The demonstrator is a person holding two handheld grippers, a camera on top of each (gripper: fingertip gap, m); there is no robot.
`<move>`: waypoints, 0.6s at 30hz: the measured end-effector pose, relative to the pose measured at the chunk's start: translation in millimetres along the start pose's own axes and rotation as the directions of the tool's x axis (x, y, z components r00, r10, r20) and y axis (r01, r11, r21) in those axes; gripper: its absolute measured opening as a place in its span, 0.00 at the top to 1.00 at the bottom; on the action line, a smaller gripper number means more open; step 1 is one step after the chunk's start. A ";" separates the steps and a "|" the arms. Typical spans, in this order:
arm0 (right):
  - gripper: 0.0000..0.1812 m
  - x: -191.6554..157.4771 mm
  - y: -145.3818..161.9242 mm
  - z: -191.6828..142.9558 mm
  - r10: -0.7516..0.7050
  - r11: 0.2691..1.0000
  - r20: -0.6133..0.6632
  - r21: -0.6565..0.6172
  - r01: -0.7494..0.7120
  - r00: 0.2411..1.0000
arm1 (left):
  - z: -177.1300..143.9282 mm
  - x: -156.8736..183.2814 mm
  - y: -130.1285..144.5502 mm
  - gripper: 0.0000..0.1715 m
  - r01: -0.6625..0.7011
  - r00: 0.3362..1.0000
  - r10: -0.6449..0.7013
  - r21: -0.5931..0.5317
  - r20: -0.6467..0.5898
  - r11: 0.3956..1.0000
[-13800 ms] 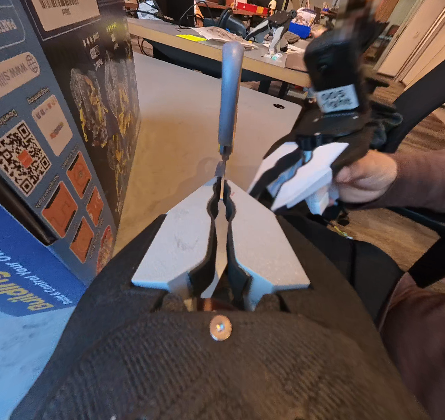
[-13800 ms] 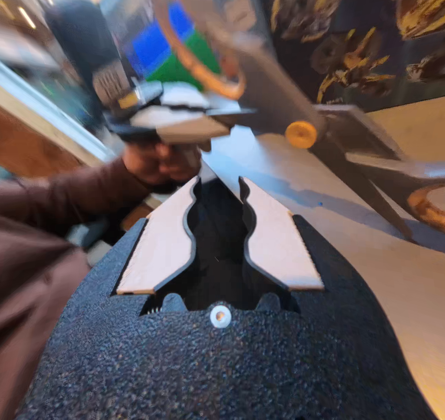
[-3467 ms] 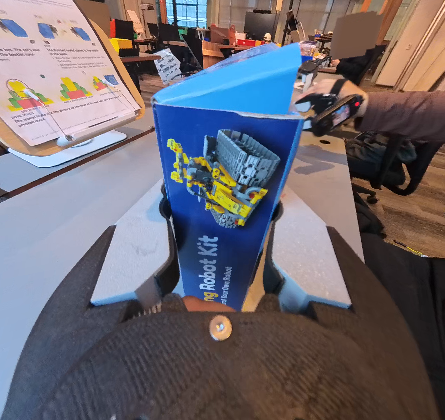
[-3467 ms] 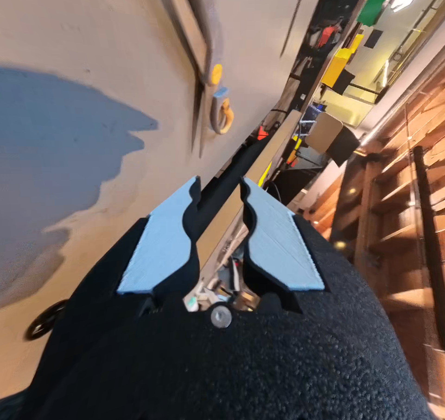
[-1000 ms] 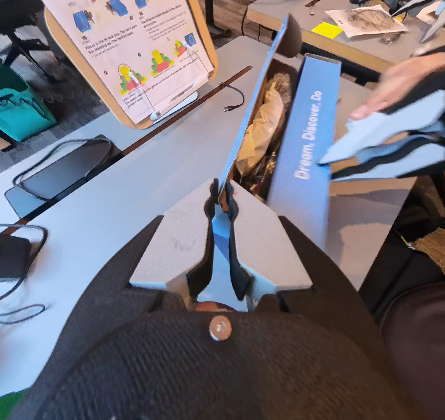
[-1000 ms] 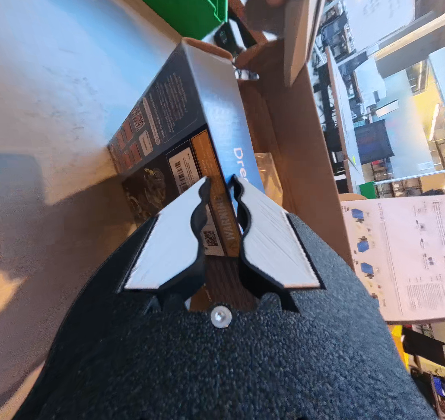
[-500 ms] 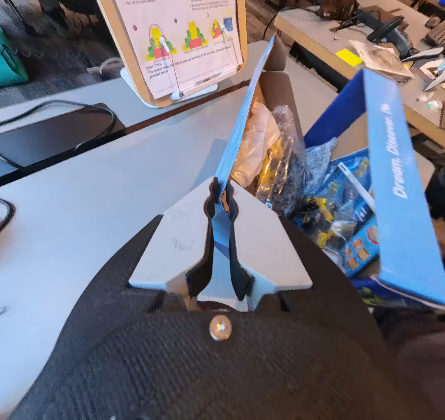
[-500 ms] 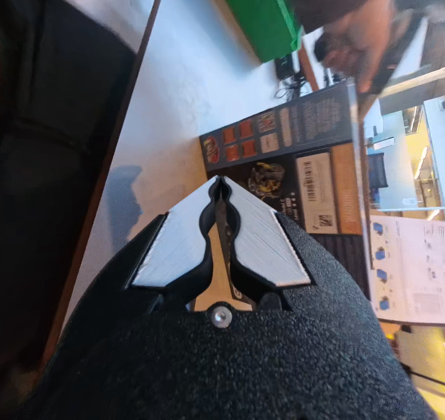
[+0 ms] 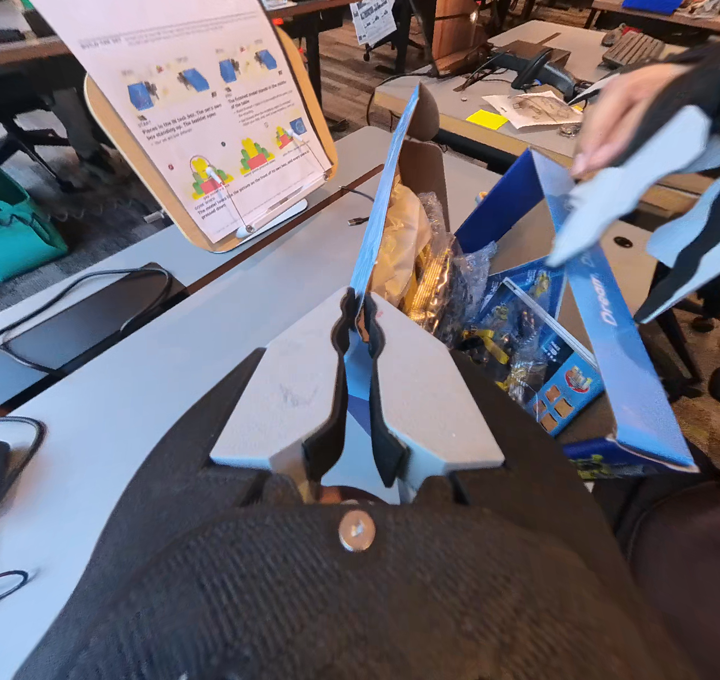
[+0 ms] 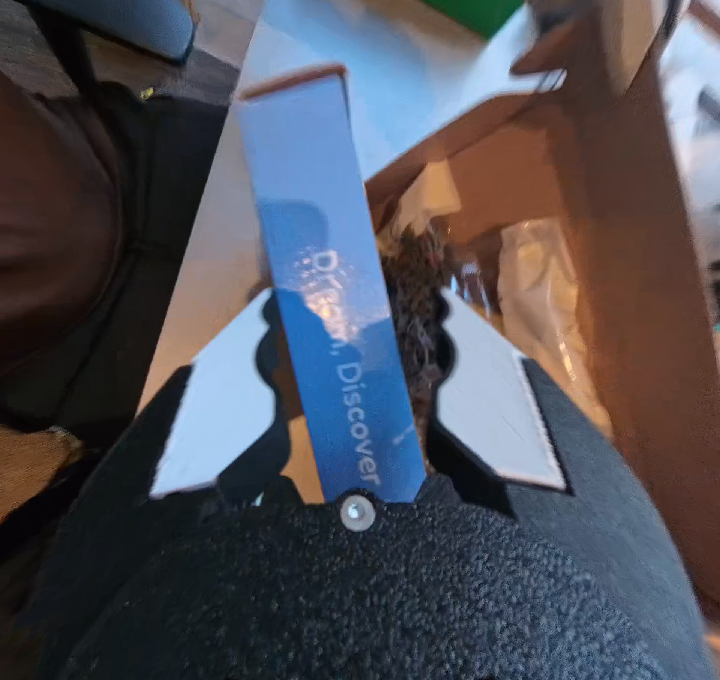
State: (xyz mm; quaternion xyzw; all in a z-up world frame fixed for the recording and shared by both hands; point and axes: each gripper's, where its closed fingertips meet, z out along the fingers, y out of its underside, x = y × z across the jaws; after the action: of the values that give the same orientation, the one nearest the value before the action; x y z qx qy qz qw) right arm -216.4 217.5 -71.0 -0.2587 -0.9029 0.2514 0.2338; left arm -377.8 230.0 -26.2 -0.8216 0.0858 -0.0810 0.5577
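Blue box (image 9: 607,334), left gripper (image 9: 360,303) pinching lid (image 9: 383,209)

Right wrist view is motion-blurred: bags (image 10: 545,310) inside the box (image 10: 323,310) are indistinct. In the left wrist view, the right tongs (image 9: 607,229) are cut off at the picture's edge.

The left wrist view is bright and evenly lit, mostly sharp, with wide-angle bending at the edges and motion blur on the right gripper (image 9: 639,229). The right wrist view is dimmer, warm-toned and smeared by motion, with only its black mount crisp. Glare speckles the blue flap (image 10: 331,272), which also carries a dark shadow.
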 end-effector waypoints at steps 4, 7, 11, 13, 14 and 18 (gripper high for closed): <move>0.67 -41.5 30.2 10.7 0.112 0.977 0.191 -0.200 -0.073 0.975 | -3.6 1.6 -3.9 1.00 -0.067 0.996 0.067 0.004 0.051 0.998; 0.68 -66.9 37.2 10.2 -0.072 0.972 0.038 -0.222 0.079 0.997 | -4.5 -14.3 -2.8 1.00 -0.105 0.986 0.105 -0.012 0.127 0.994; 0.70 -132.5 69.9 34.2 -0.159 0.962 -0.029 -0.230 0.148 0.987 | 3.1 -57.8 13.3 0.99 -0.062 0.975 0.073 -0.062 0.209 0.996; 0.69 -148.4 76.3 47.8 -0.187 0.973 -0.134 -0.164 0.164 0.973 | 10.2 -73.2 18.8 0.98 0.006 0.982 0.000 -0.034 0.189 0.999; 0.69 -148.9 73.0 49.4 -0.184 0.980 -0.202 -0.111 0.164 0.962 | 13.8 -79.0 19.0 0.98 0.042 0.984 -0.038 -0.018 0.173 0.999; 0.69 -158.3 72.6 60.0 -0.221 0.974 -0.239 -0.106 0.201 0.945 | 33.2 -112.3 31.5 0.97 0.103 0.969 -0.085 -0.068 0.232 0.992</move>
State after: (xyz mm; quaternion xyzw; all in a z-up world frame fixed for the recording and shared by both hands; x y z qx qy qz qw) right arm -104.3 158.7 -204.8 -0.1993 -0.8981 0.1541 0.3606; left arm -480.9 274.5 -71.8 -0.8501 -0.0149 -0.0086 0.5263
